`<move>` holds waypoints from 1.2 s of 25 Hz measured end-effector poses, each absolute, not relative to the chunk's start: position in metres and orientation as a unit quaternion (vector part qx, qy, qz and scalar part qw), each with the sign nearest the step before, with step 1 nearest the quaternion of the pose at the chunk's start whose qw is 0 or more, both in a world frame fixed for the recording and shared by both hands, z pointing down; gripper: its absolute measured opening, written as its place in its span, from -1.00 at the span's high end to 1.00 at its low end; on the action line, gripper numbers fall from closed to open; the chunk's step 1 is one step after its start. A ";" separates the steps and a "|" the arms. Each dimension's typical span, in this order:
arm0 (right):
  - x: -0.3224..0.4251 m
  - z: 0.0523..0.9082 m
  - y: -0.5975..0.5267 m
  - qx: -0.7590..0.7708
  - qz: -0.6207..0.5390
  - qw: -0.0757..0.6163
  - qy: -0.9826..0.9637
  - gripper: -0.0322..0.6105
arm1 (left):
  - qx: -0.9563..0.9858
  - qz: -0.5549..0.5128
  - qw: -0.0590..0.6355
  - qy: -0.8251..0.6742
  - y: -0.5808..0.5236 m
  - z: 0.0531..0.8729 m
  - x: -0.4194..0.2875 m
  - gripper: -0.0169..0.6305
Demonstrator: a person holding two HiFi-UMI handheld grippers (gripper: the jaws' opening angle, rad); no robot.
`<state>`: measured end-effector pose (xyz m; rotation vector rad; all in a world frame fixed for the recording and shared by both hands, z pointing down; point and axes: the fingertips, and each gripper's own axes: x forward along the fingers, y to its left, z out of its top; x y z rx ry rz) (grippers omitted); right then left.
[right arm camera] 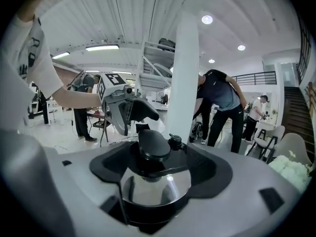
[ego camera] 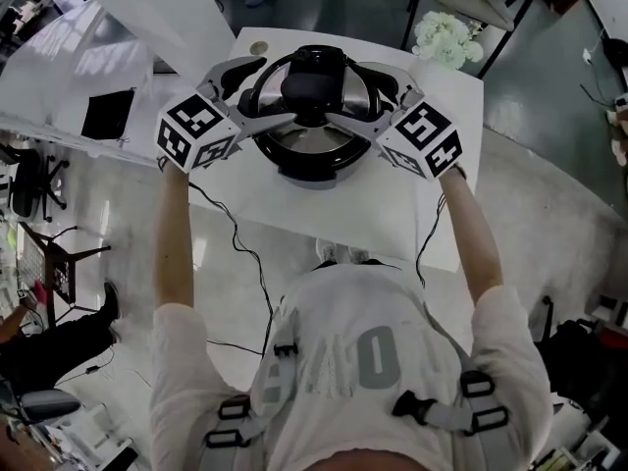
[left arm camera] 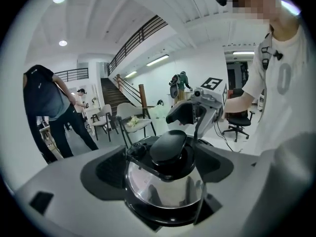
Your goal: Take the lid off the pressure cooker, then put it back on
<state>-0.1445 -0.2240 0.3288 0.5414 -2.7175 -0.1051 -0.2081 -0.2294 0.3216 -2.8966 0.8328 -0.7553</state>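
White bench point(ego camera: 294, 214), flat and smooth, carries the pressure cooker point(ego camera: 314, 168) near its middle: black body, rigid, probably heavy. The lid point(ego camera: 309, 133) sits on top, a polished steel dome, mirror-slick and stiff, so expect your pads to skate on bare metal. Left claw point(ego camera: 275, 88) and right claw point(ego camera: 351, 91) flank it, each with jaws spread wide round the lid, not plainly pressing. Better purchase is likely the black domed knob point(ego camera: 312, 84), which looks like matte plastic. Small valve point(right arm camera: 176, 142) beside it: keep clear.
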 end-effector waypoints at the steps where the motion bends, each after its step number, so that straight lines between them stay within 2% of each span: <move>1: -0.147 0.330 -0.223 0.183 -0.034 0.187 -0.965 -0.19 | -0.934 -0.247 0.015 0.257 -0.230 0.323 -0.206 -0.41; 6: -0.158 0.338 -0.225 0.150 -0.026 0.211 -0.966 -0.17 | -0.936 -0.277 0.005 0.217 -0.235 0.336 -0.199 -0.08; 11: -0.163 0.341 -0.230 0.130 -0.015 0.216 -0.967 -0.05 | -0.940 -0.284 -0.022 0.187 -0.235 0.340 -0.197 0.05; 14: -0.164 0.342 -0.232 0.122 -0.008 0.217 -0.968 -0.04 | -0.940 -0.291 -0.034 0.172 -0.233 0.343 -0.195 0.05; 18: -0.165 0.345 -0.230 0.108 0.002 0.216 -0.970 0.02 | -0.940 -0.291 -0.050 0.171 -0.230 0.346 -0.193 0.16; 21: -0.167 0.345 -0.229 0.097 0.015 0.210 -0.973 0.10 | -0.941 -0.287 -0.045 0.171 -0.231 0.347 -0.194 0.17; 30: -0.167 0.347 -0.229 0.118 0.011 0.215 -0.969 0.13 | -0.940 -0.285 -0.012 0.186 -0.233 0.346 -0.198 0.19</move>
